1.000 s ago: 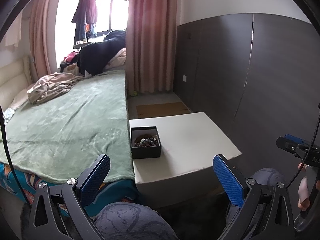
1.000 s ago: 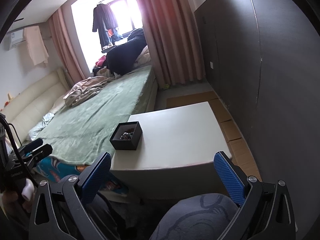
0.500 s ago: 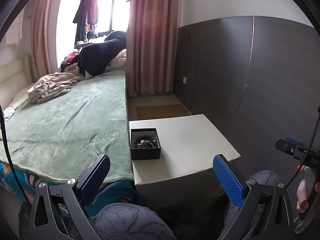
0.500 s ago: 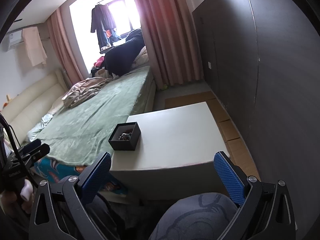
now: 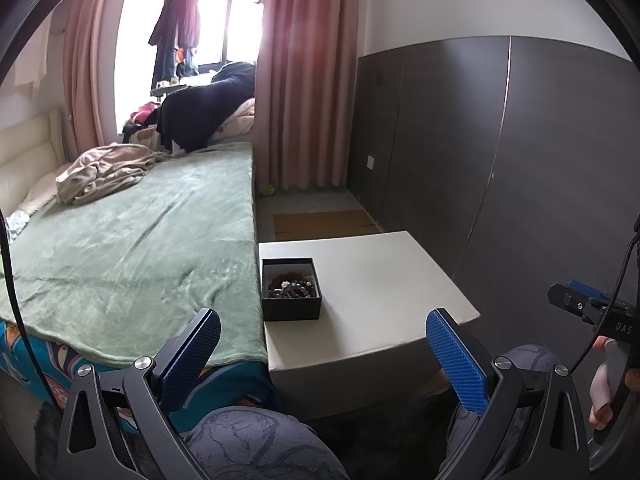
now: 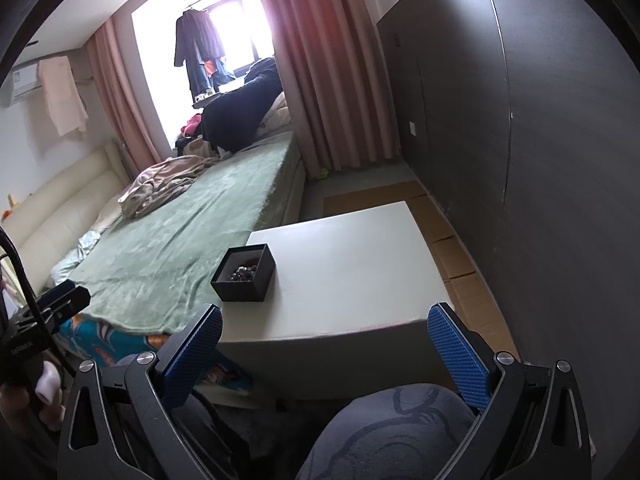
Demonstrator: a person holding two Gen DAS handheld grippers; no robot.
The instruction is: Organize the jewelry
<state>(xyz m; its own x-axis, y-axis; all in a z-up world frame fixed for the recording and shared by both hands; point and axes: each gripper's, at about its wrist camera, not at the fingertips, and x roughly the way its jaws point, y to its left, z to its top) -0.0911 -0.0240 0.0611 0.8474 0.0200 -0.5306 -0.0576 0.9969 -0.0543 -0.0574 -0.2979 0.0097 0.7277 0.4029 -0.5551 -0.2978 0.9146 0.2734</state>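
An open black box (image 5: 291, 290) with beaded jewelry (image 5: 292, 287) inside sits at the left edge of a white low table (image 5: 380, 280). It also shows in the right wrist view (image 6: 244, 273), with the jewelry (image 6: 242, 272) in it, on the table (image 6: 344, 276). My left gripper (image 5: 322, 354) is open and empty, held back from the table's near edge. My right gripper (image 6: 324, 348) is open and empty, also short of the table. The right gripper shows at the left view's right edge (image 5: 588, 308).
A bed with a green blanket (image 5: 132, 236) lies against the table's left side. A dark panelled wall (image 5: 500, 160) runs along the right. Cardboard sheets (image 6: 452, 240) lie on the floor between table and wall. The person's knees (image 5: 260, 444) are below the grippers.
Both views have shifted slightly; the table and box sit a little lower in the frames. Both grippers stay open and empty.
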